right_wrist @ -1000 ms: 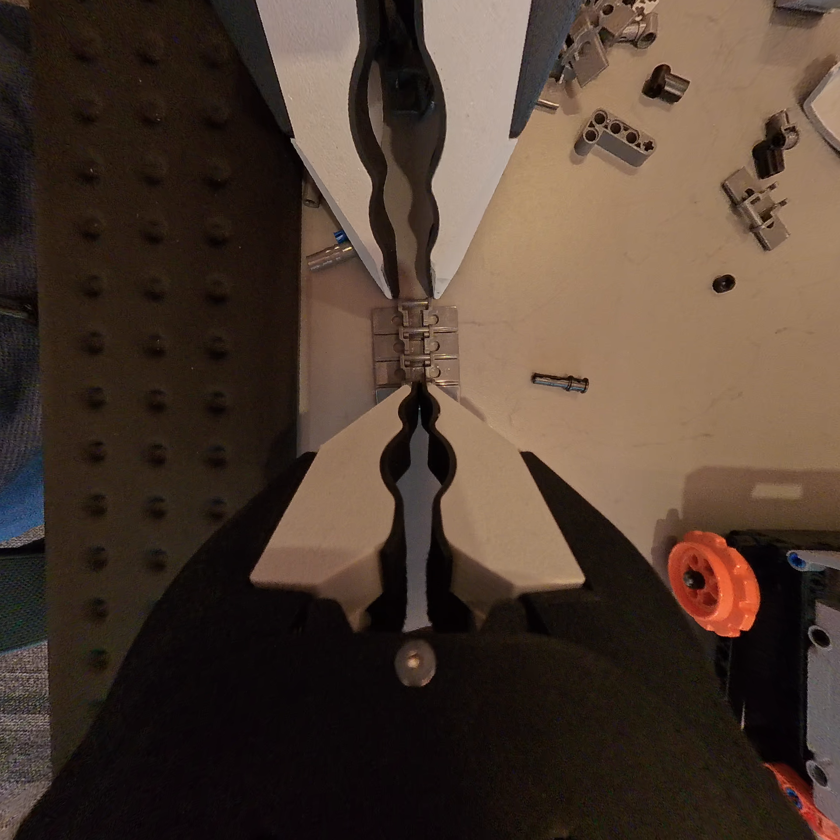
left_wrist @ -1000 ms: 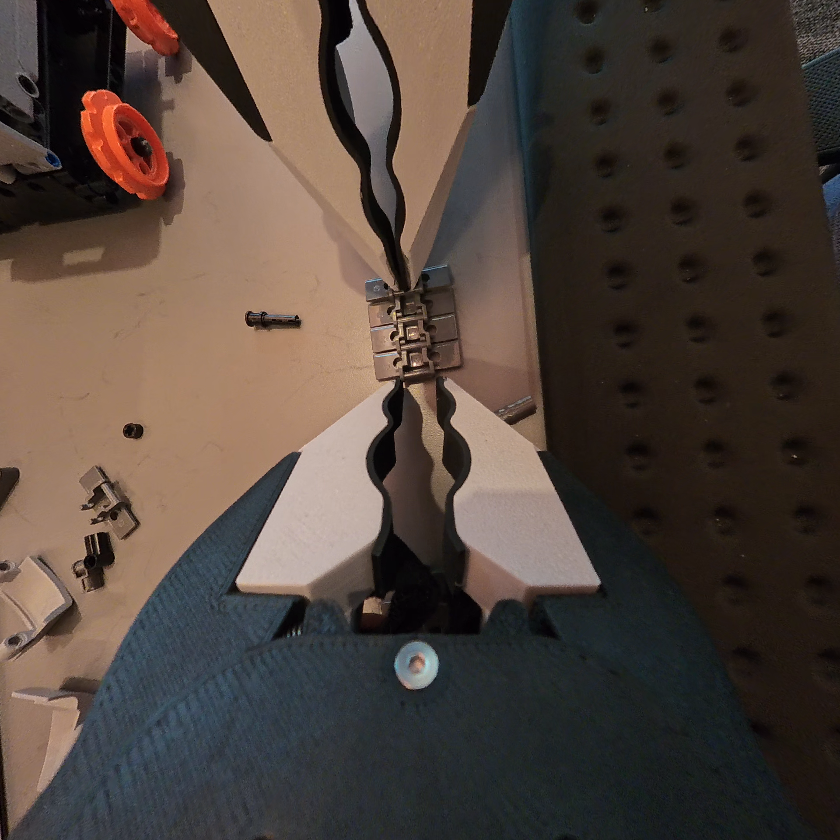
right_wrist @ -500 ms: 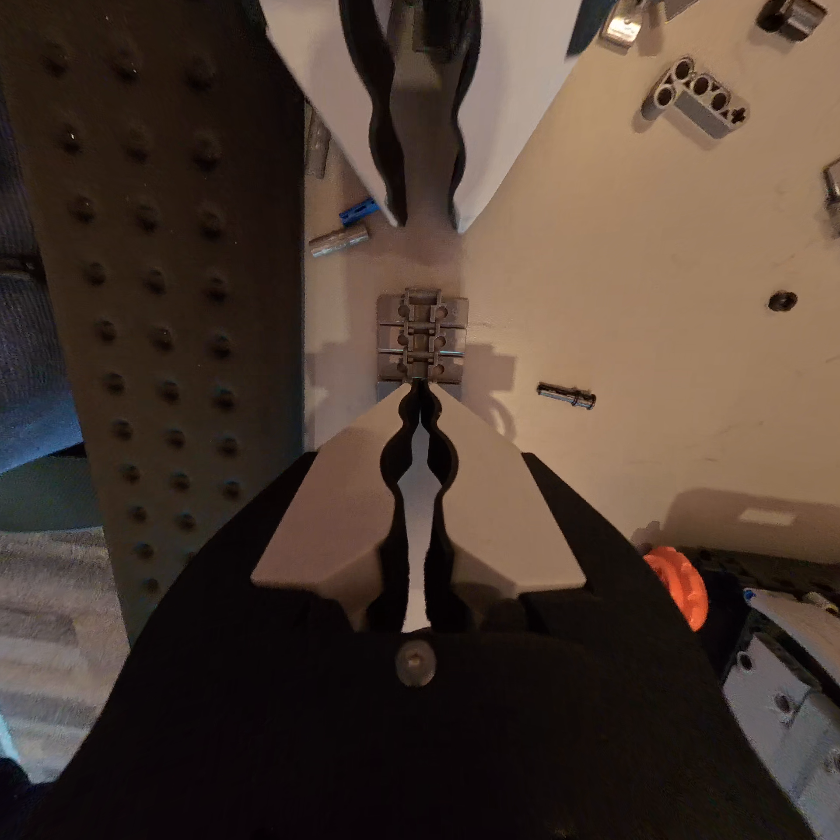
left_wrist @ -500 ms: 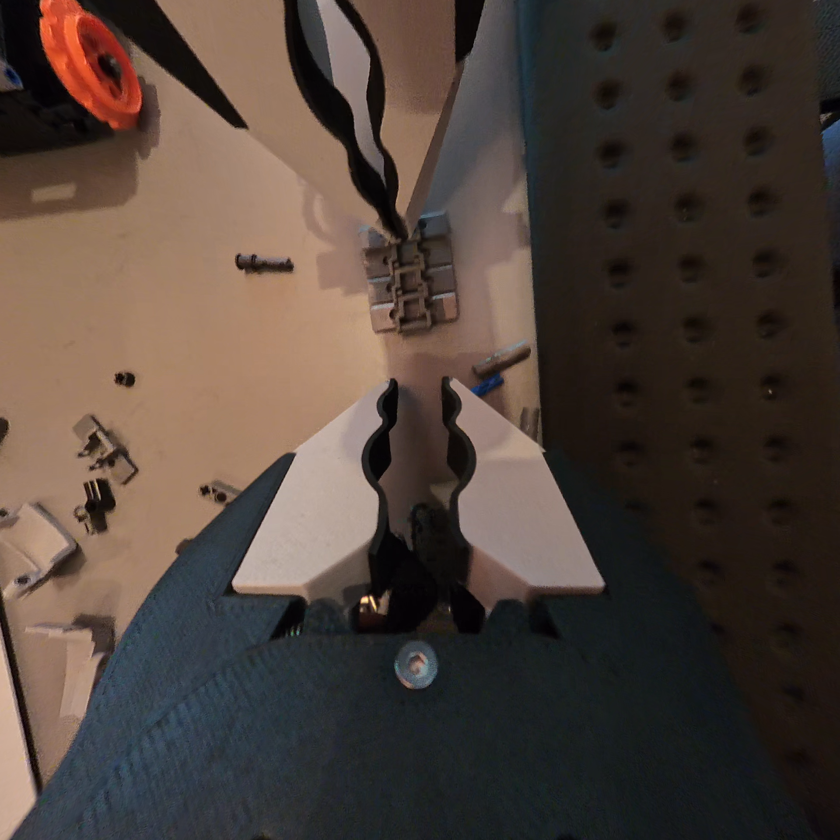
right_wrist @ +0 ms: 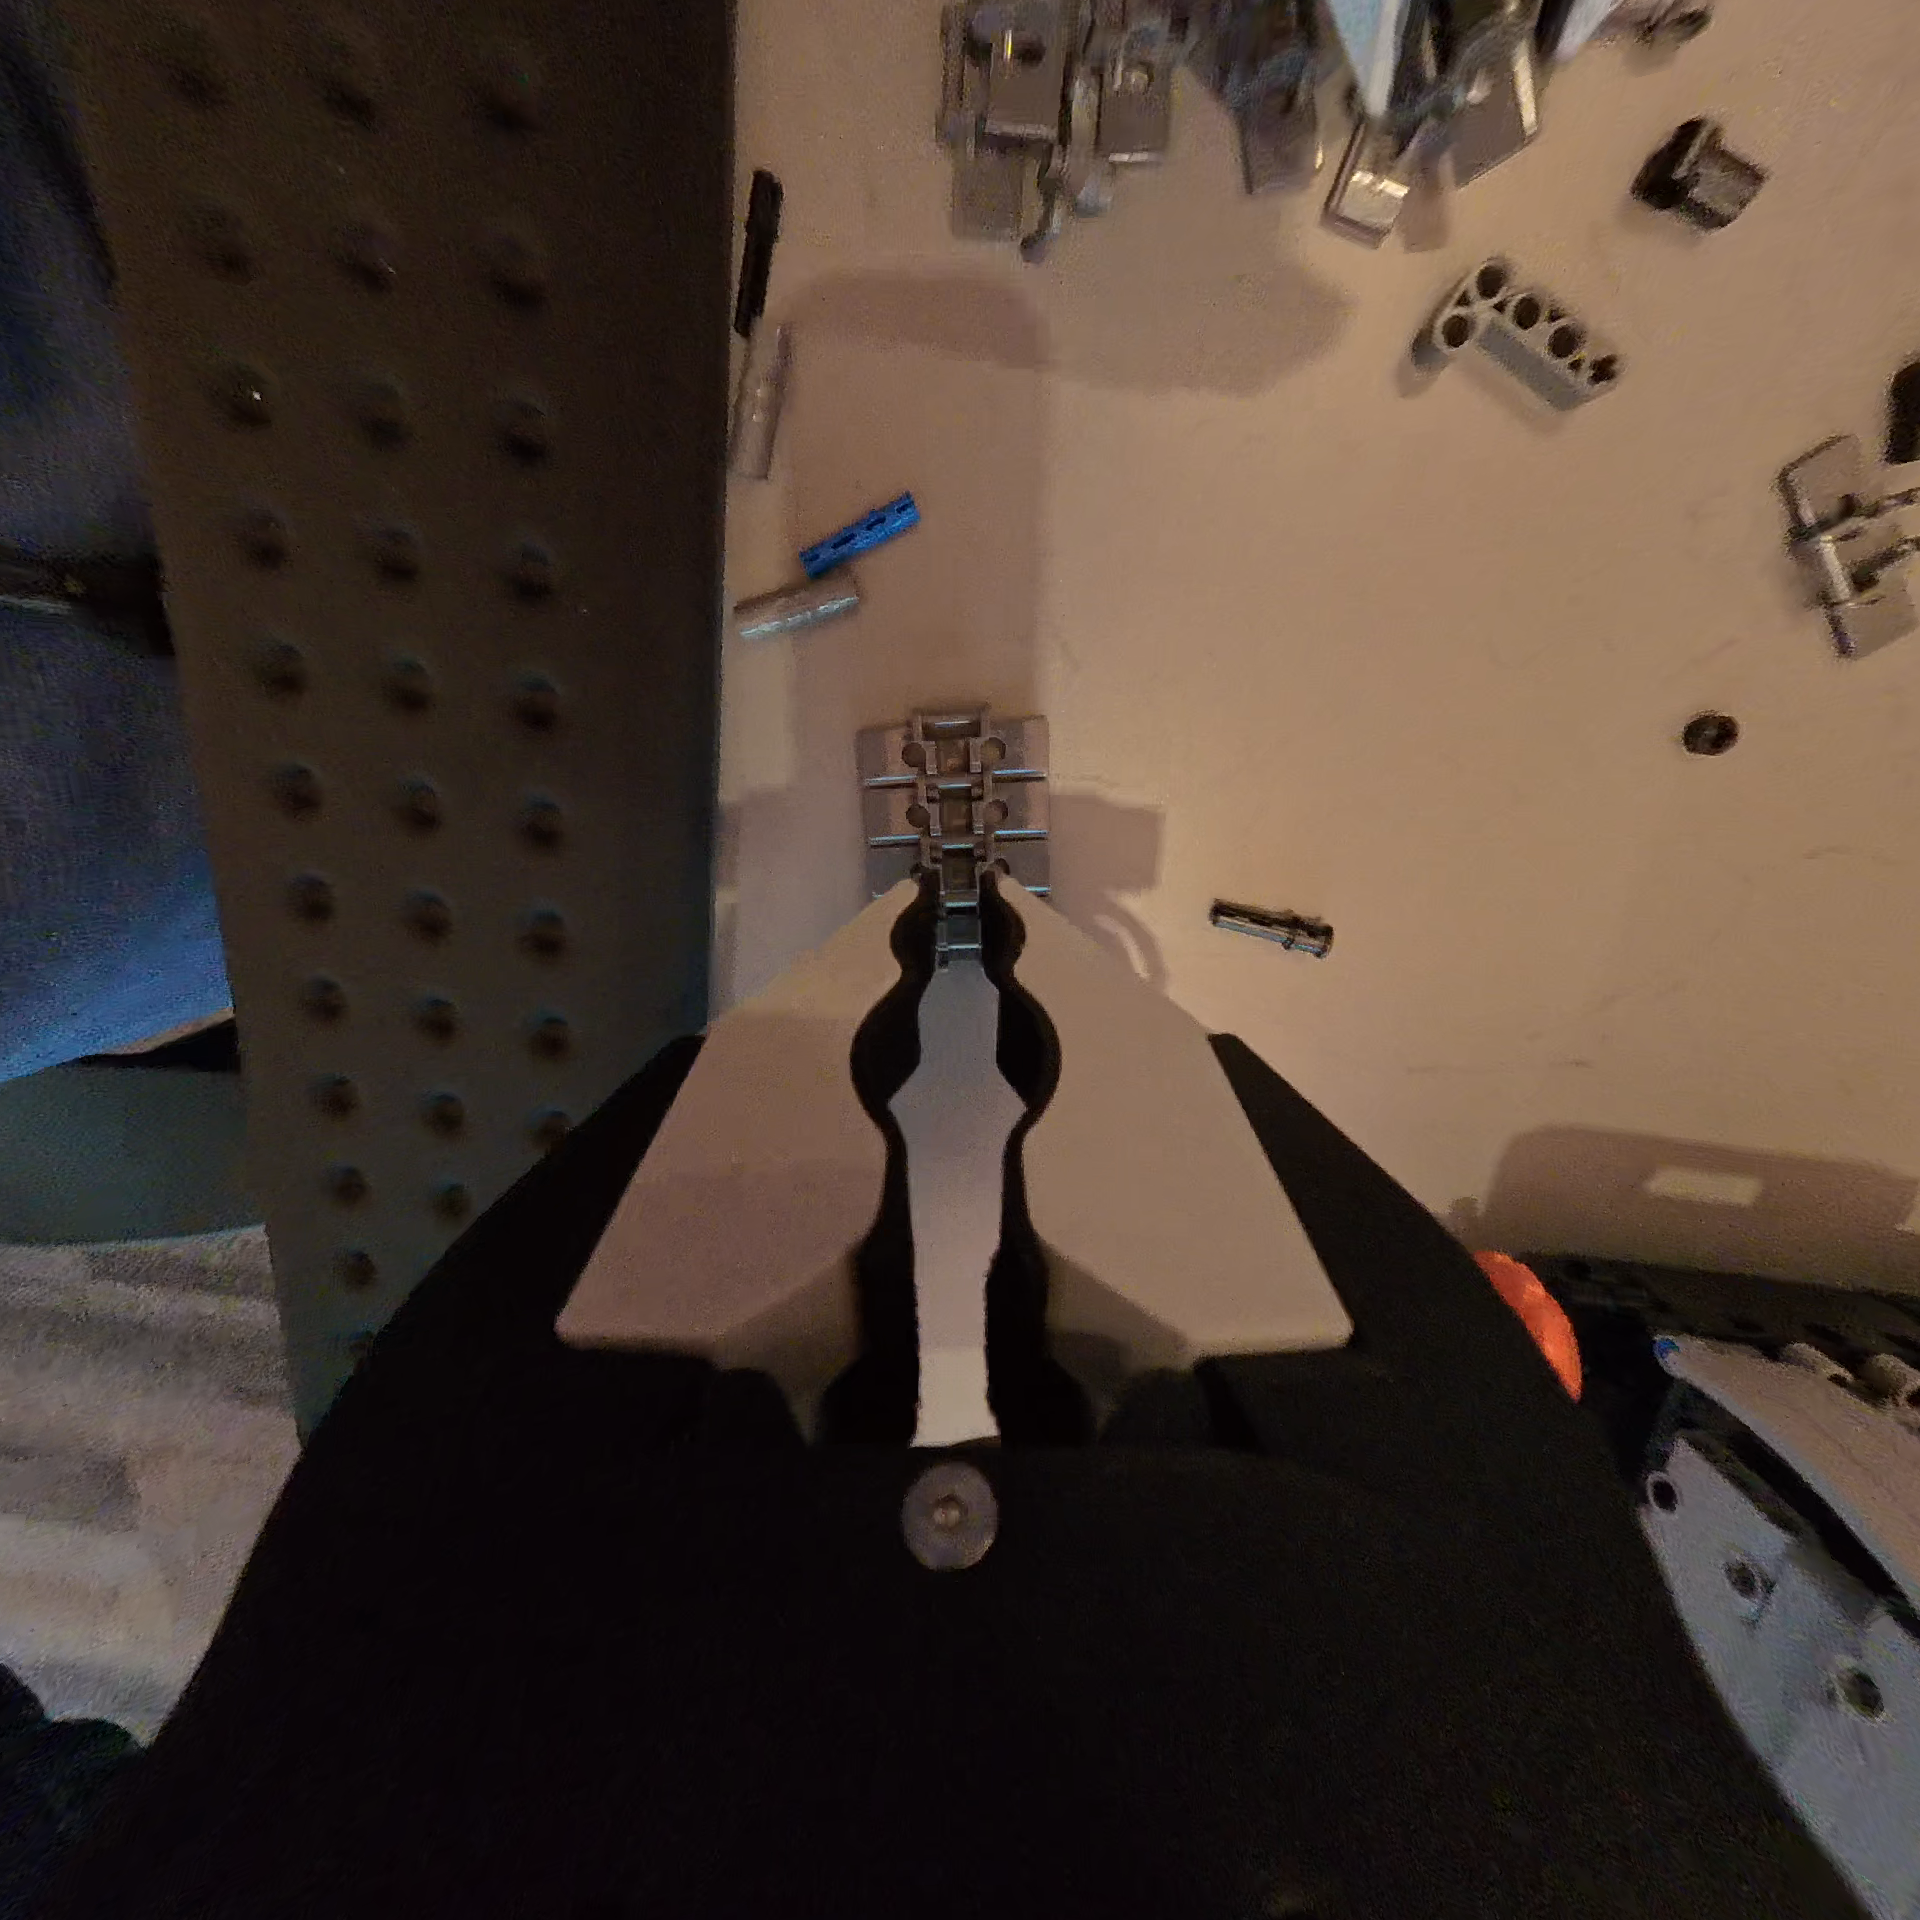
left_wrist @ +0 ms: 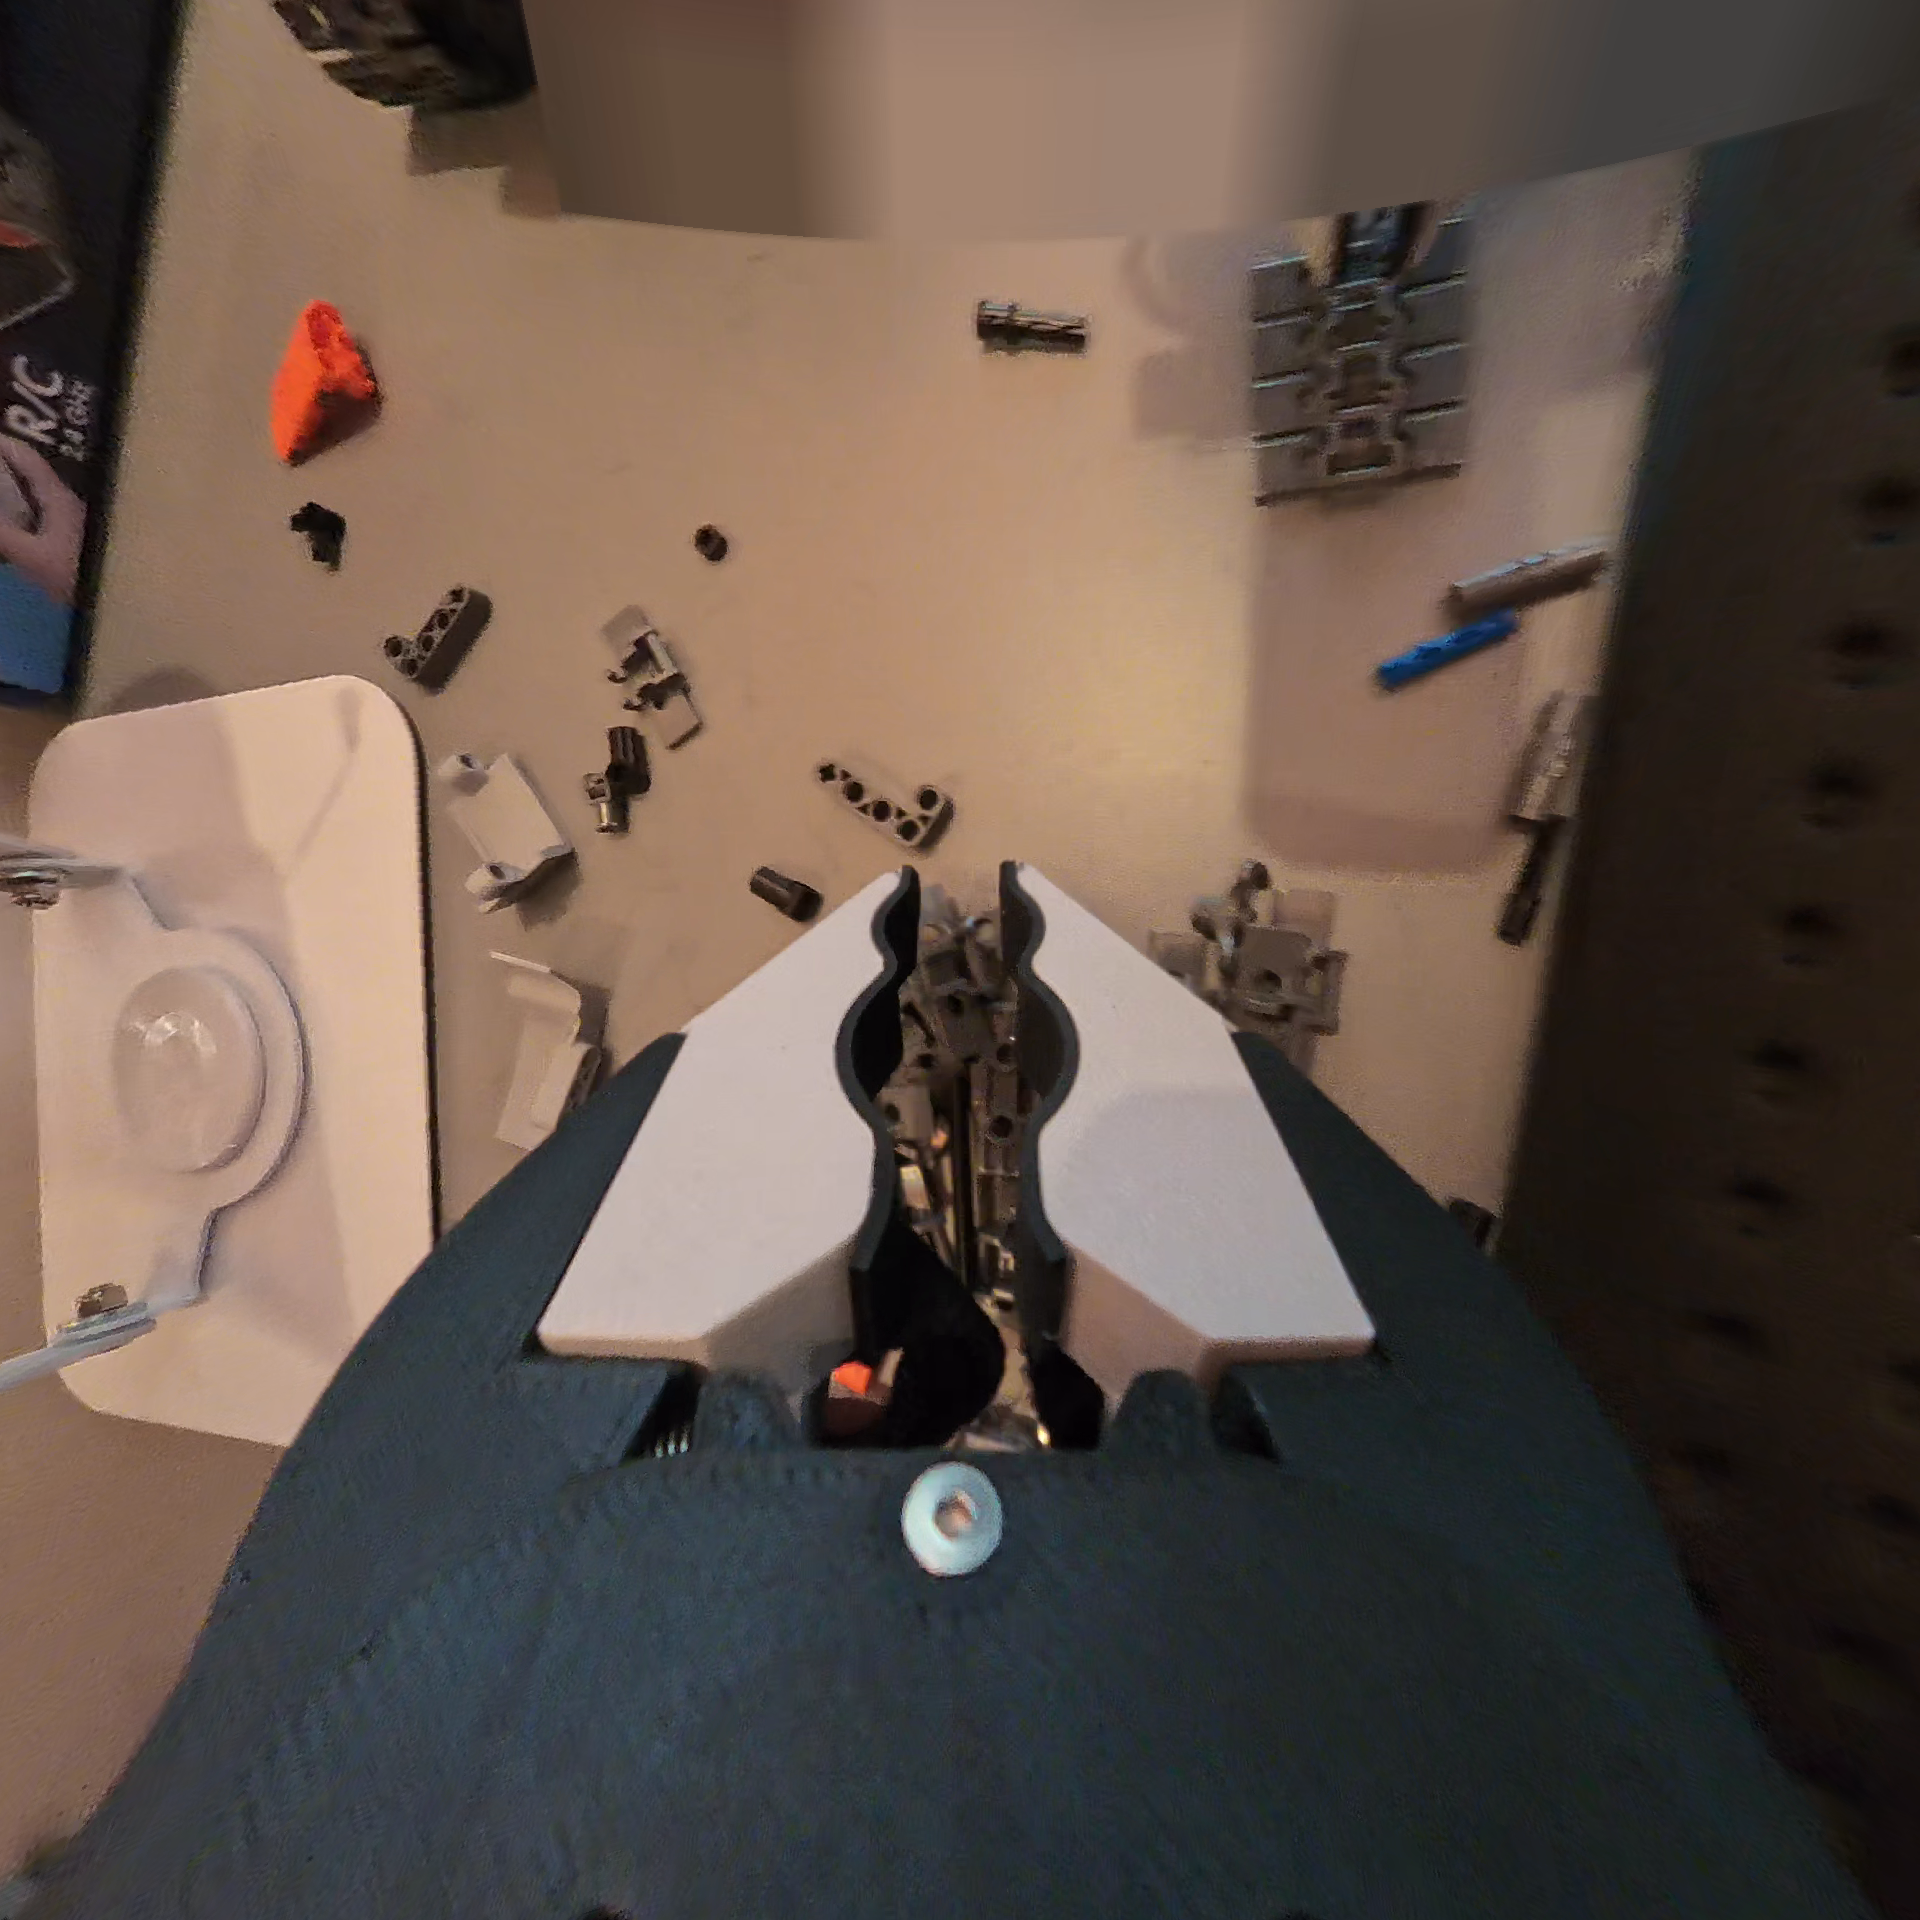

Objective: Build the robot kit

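— Between the right gripper's (right_wrist: 954,914) tips, what sits there?

— A grey tread strip (right_wrist: 954,821), its near link pinched by the narrow jaws, the rest lying just beyond on the beige table (right_wrist: 1455,831). Its long axis runs near to far, in line with the fingers.

— And the left gripper (left_wrist: 958,883)?

— Parted a little, holding nothing. It hangs over a heap of grey parts (left_wrist: 961,1049), though blur hides whether it touches them. The strip (left_wrist: 1356,374) shows far to its right.

— Around them?

— A dark studded plate (right_wrist: 436,623) left of the strip; a blue pin (right_wrist: 860,545) and a black pin (right_wrist: 1270,928) nearby.
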`<move>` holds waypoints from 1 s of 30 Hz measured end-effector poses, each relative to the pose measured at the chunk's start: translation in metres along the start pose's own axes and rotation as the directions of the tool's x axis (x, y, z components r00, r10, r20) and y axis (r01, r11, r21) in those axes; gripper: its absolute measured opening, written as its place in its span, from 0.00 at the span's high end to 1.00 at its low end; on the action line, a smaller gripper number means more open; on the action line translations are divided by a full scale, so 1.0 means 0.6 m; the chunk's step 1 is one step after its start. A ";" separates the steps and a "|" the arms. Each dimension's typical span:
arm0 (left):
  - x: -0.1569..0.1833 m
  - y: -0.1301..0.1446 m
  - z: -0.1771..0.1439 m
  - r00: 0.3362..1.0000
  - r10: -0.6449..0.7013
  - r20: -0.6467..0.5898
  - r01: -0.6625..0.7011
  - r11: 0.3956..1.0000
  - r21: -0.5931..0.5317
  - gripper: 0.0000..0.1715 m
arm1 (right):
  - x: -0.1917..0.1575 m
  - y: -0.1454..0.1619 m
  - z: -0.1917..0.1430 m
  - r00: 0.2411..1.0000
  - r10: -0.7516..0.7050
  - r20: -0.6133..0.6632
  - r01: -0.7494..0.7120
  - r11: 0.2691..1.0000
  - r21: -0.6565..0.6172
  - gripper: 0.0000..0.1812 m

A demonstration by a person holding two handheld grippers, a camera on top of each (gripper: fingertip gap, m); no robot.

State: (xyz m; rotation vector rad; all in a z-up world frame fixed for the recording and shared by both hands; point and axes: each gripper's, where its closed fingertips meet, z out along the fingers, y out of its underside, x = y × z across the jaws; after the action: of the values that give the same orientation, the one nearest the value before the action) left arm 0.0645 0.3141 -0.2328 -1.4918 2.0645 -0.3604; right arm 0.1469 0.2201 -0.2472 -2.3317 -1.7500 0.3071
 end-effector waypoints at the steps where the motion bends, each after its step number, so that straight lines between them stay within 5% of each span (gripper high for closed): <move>1: -0.006 0.000 0.006 1.000 -0.004 0.008 0.004 1.000 -0.002 0.91 | 0.001 -0.001 -0.007 1.000 0.002 -0.012 -0.002 1.000 0.028 0.96; 11: -0.099 -0.041 0.048 0.978 -0.041 0.206 0.036 0.999 0.029 0.90 | 0.083 -0.005 -0.037 0.966 0.135 -0.222 -0.077 0.964 0.254 0.94; 15: -0.127 -0.032 0.088 0.972 0.027 0.234 -0.010 0.997 -0.072 0.90 | 0.084 -0.016 -0.037 0.963 0.140 -0.229 -0.064 0.947 0.314 0.95; 21: -0.129 -0.032 0.121 0.983 -0.103 0.154 0.115 0.991 -0.067 0.93 | 0.081 0.002 -0.035 0.961 0.159 -0.227 -0.075 0.937 0.340 0.96; 30: -0.115 -0.043 0.123 0.989 -0.033 0.144 0.041 0.998 -0.052 0.93 | 0.088 0.014 -0.046 0.954 0.184 -0.236 -0.082 0.920 0.384 0.97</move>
State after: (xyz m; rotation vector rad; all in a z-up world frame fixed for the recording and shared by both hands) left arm 0.1429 0.3774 -0.2594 -1.5430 1.9509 -0.2064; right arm 0.1768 0.2672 -0.2255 -2.1053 -1.2806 0.2975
